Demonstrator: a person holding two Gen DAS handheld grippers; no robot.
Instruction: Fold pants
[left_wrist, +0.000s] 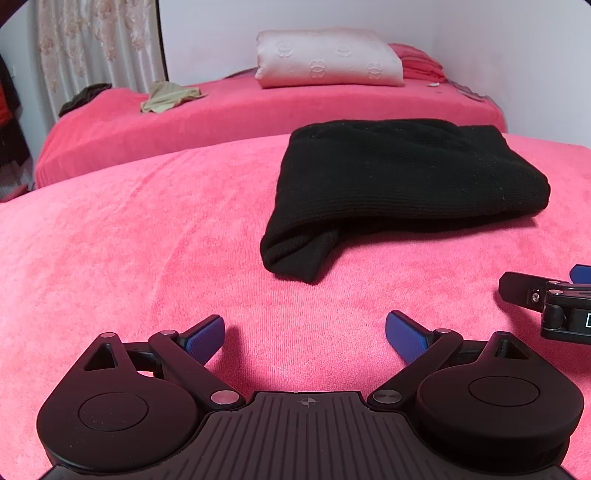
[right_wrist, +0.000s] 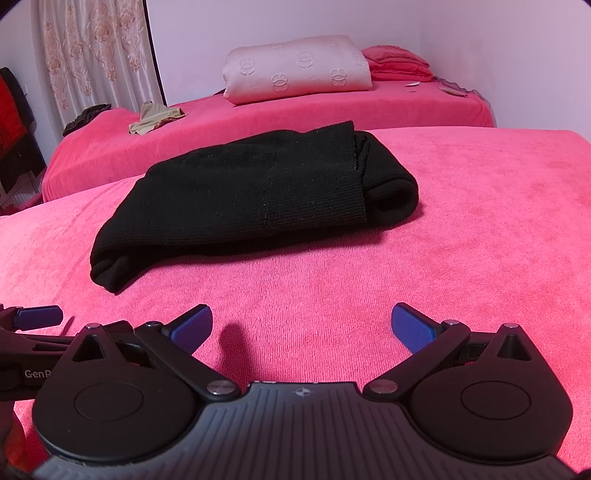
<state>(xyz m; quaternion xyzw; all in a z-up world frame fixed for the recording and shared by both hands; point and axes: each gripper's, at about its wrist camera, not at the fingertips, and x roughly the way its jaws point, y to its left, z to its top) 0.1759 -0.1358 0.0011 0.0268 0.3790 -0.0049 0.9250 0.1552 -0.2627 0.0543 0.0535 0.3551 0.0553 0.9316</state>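
Black knit pants (left_wrist: 402, 184) lay folded into a thick bundle on the pink terry cover (left_wrist: 129, 240), well beyond the left gripper (left_wrist: 304, 334) and right gripper (right_wrist: 302, 326), both spread wide and empty, so the folding looked essentially finished.

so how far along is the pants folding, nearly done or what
Mostly done, it seems. The black pants lie as a compact folded bundle on the pink cover, layers stacked. Nothing is in hand: the left gripper and right gripper both sit short of the bundle, jaws open and empty. What may be left is tidying the near corner, where an end pokes out loosely.
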